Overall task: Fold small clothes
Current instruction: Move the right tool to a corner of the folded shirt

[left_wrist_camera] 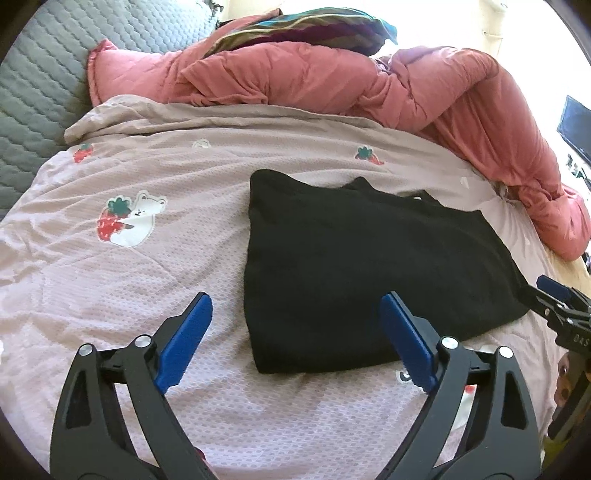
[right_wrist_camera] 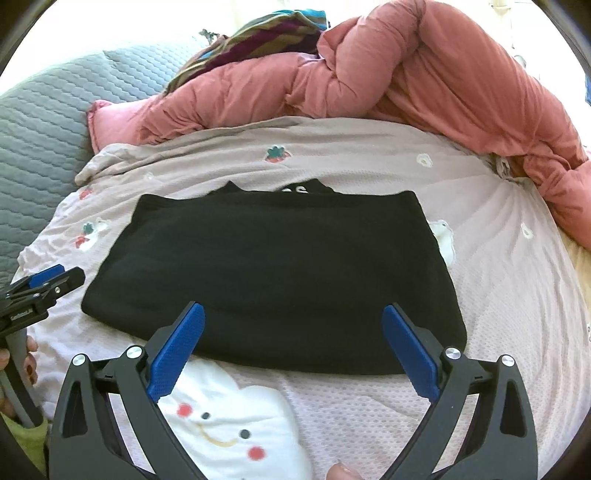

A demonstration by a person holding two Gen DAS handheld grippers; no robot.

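Note:
A black garment point(left_wrist_camera: 354, 266) lies folded into a flat block on the pink printed bedsheet point(left_wrist_camera: 129, 280). In the right wrist view the black garment point(right_wrist_camera: 273, 273) fills the middle, with a strip of white lettering showing at its far edge. My left gripper point(left_wrist_camera: 297, 306) hangs open above the garment's near left corner, with nothing between its blue pads. Over the garment's near edge my right gripper point(right_wrist_camera: 293, 314) is open too and holds nothing. Each gripper shows at the edge of the other's view, held by a hand.
A bunched salmon-pink duvet point(left_wrist_camera: 332, 77) runs along the far side and down the right. A striped cloth point(left_wrist_camera: 303, 29) lies on top of it. A grey quilted cover point(left_wrist_camera: 33, 96) is at the left. A white cartoon print point(right_wrist_camera: 225, 428) marks the sheet near me.

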